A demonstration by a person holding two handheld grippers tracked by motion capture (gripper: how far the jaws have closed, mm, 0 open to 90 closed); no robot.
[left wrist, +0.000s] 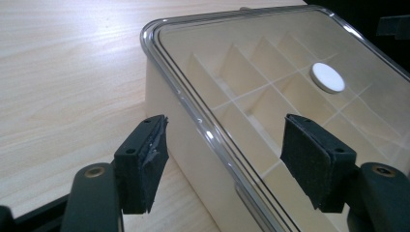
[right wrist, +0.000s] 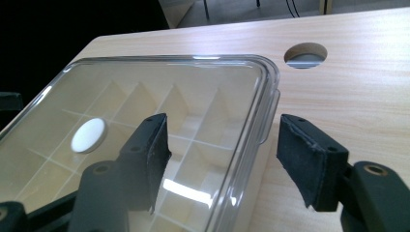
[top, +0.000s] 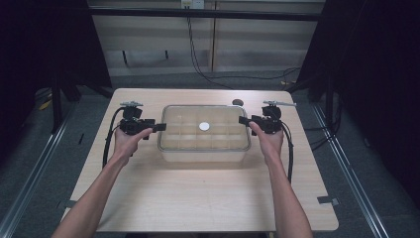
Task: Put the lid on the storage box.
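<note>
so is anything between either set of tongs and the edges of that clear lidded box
Nothing visible. The left tongs and right tongs are open, each straddling a lid rim of the box, with only bare table around.

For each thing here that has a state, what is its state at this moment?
Divided box: upright on the table, closed.
Clear lid: on the box.
White disc: lying flat at the lid's middle.
Left tool: open, at the box's left edge.
Right tool: open, at the box's right edge.
</note>
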